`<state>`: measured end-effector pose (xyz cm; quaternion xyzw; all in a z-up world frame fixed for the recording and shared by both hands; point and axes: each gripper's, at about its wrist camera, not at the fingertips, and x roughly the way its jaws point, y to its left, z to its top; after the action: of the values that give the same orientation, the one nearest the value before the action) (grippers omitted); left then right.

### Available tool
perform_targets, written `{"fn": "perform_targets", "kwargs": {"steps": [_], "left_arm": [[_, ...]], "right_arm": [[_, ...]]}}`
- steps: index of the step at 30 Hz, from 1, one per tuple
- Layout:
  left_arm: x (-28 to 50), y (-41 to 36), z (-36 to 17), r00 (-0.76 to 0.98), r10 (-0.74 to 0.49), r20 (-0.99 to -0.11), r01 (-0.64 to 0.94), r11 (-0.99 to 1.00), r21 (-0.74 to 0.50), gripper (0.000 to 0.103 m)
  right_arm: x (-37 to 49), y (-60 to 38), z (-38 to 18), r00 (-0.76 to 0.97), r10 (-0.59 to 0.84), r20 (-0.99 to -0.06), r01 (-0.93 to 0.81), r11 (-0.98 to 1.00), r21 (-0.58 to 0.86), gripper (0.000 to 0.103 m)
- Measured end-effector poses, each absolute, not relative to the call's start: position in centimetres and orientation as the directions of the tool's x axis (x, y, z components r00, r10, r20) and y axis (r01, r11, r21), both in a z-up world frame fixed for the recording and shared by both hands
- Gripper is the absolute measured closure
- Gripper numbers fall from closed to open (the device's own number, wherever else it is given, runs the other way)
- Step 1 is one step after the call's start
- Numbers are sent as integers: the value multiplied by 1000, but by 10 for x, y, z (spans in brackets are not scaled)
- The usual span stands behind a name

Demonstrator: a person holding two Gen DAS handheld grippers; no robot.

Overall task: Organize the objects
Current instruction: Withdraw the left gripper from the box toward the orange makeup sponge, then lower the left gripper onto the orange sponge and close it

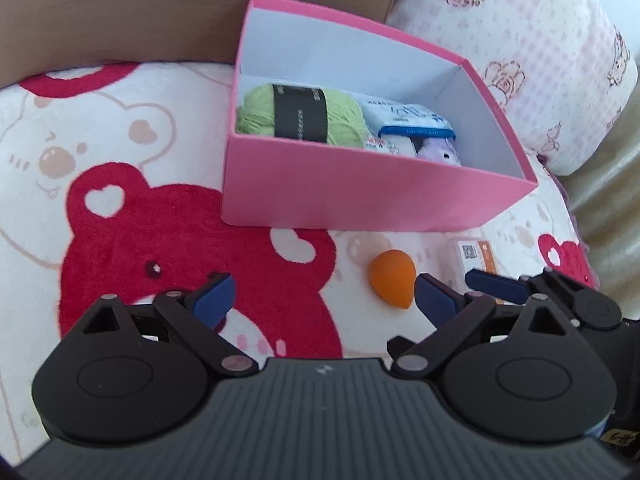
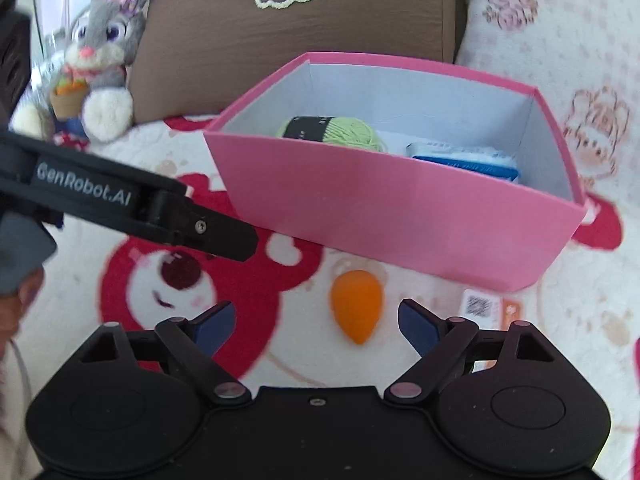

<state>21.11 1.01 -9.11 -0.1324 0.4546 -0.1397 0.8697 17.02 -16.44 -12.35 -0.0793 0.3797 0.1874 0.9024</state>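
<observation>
An orange teardrop sponge (image 1: 392, 278) (image 2: 358, 304) lies on the bear-print blanket, just in front of an open pink box (image 1: 360, 196) (image 2: 400, 224). Inside the box are a green yarn ball (image 1: 300, 114) (image 2: 340, 132), a blue-and-white tissue pack (image 1: 408, 120) (image 2: 464, 160) and a small purple plush (image 1: 440, 152). My right gripper (image 2: 316, 320) is open, and the sponge lies ahead between its fingers, untouched. My left gripper (image 1: 324, 298) is open and empty, with the sponge close to its right finger. A white-and-orange packet with a QR code (image 1: 472, 256) (image 2: 484, 306) lies to the right of the sponge.
A plush rabbit (image 2: 104, 52) and a brown cushion (image 2: 300, 32) stand behind the box. A pink floral pillow (image 1: 520, 40) is at the right. The left gripper's arm (image 2: 140, 204) crosses the right wrist view's left side. The red bear blanket (image 1: 160, 240) spreads to the left.
</observation>
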Motion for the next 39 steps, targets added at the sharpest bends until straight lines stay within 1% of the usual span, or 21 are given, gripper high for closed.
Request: {"fn": "perform_targets", "kwargs": {"steps": [2,4,6,9,12,15,17,19,21,22,24,26,28,31,33,34,37,38,39], "left_arm": [[218,5,-101,499,-378,-780,125,922,-366,6],[219,0,-106,499,-386,-776,141,920,-367,6],[219,-7,-113,498,-391,-774,164,919,-359,6],[219,-17,-120,493,-398,-774,203,917,-342,7],[222,-16,-125,485,-414,-770,184,909,-373,8],[222,-13,-128,505,-437,-745,170,896,-410,9],[223,-14,-130,516,-451,-728,173,887,-428,12],[224,-16,-134,517,-468,-717,178,878,-444,18],[225,-22,-137,501,-452,-738,188,889,-417,23],[224,-25,-138,500,-440,-746,196,896,-397,24],[225,-25,-138,502,-449,-739,211,893,-399,24],[227,-23,-138,509,-449,-735,197,892,-408,24],[229,-22,-140,512,-459,-726,186,885,-428,28],[233,-20,-143,529,-479,-701,174,869,-462,34],[236,-21,-146,520,-504,-689,178,853,-490,37],[237,-22,-148,507,-521,-687,184,844,-504,37],[238,-22,-156,465,-579,-670,188,804,-564,38],[238,-24,-155,466,-584,-665,197,801,-566,39],[237,-26,-154,471,-581,-664,207,804,-557,42]], "right_arm": [[176,-167,-129,619,287,-730,-384,923,38,13],[182,-168,-135,599,291,-746,-372,926,63,13],[183,-166,-140,600,280,-749,-364,930,56,13],[181,-158,-142,625,280,-729,-392,920,18,13],[180,-152,-144,629,295,-719,-419,908,6,13],[182,-151,-148,627,298,-720,-425,905,5,13],[186,-152,-151,621,288,-729,-411,912,11,13],[191,-154,-154,615,278,-738,-392,920,19,13],[197,-156,-157,609,263,-749,-370,929,25,13],[201,-156,-161,588,250,-769,-356,934,31,12],[212,-163,-172,535,230,-813,-296,952,75,12],[214,-168,-173,535,248,-808,-274,955,112,12],[216,-165,-173,524,242,-816,-280,954,103,10],[214,-160,-176,520,234,-822,-296,952,83,5],[214,-157,-177,514,215,-831,-286,956,70,4],[214,-157,-177,506,221,-834,-285,955,80,2],[212,-161,-174,524,255,-813,-269,955,126,1],[212,-161,-173,529,271,-804,-278,951,137,1],[211,-161,-171,537,281,-795,-289,947,140,1]]}}
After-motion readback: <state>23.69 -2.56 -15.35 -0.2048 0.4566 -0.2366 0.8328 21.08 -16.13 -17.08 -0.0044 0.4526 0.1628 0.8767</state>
